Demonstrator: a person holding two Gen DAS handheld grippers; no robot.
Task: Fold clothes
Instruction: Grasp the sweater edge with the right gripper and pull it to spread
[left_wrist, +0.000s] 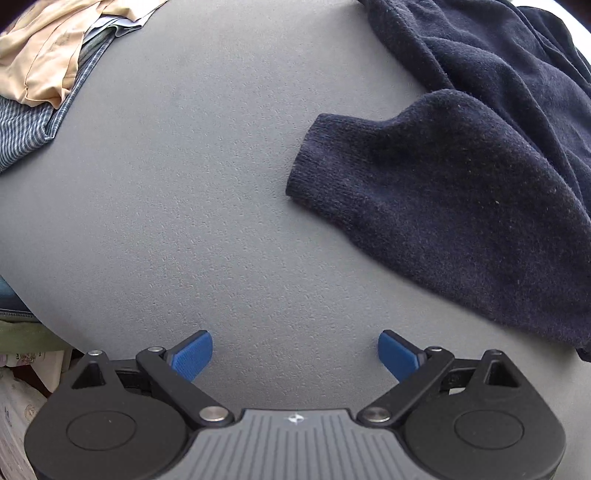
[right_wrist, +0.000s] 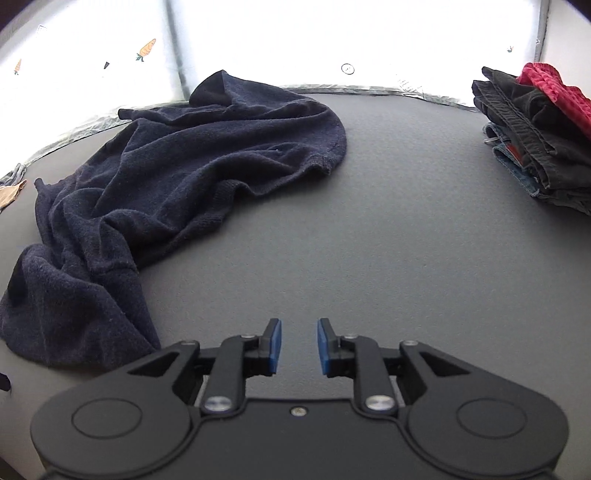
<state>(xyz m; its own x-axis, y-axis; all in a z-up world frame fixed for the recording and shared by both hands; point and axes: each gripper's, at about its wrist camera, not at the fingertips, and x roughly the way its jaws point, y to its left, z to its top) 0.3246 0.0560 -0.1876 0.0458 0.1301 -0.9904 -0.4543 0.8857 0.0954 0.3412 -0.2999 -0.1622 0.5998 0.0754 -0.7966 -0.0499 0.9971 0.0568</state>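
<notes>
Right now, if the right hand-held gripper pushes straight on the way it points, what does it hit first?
Most likely bare grey table. The right hand-held gripper is open, nothing between its fingers. The crumpled navy sweater lies off to its left, the stacked clothes far right. Depth is hard to judge through the fisheye.

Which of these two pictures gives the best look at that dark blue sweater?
The right wrist view: the navy sweater lies crumpled across the grey table, nearly all of it visible. The left wrist view shows only a ribbed sleeve cuff and some folds, cut off at the edge.

One navy sweater (right_wrist: 177, 177), two piles of clothes (right_wrist: 535, 136) (left_wrist: 40, 77), two grippers (left_wrist: 295, 354) (right_wrist: 299, 347)
</notes>
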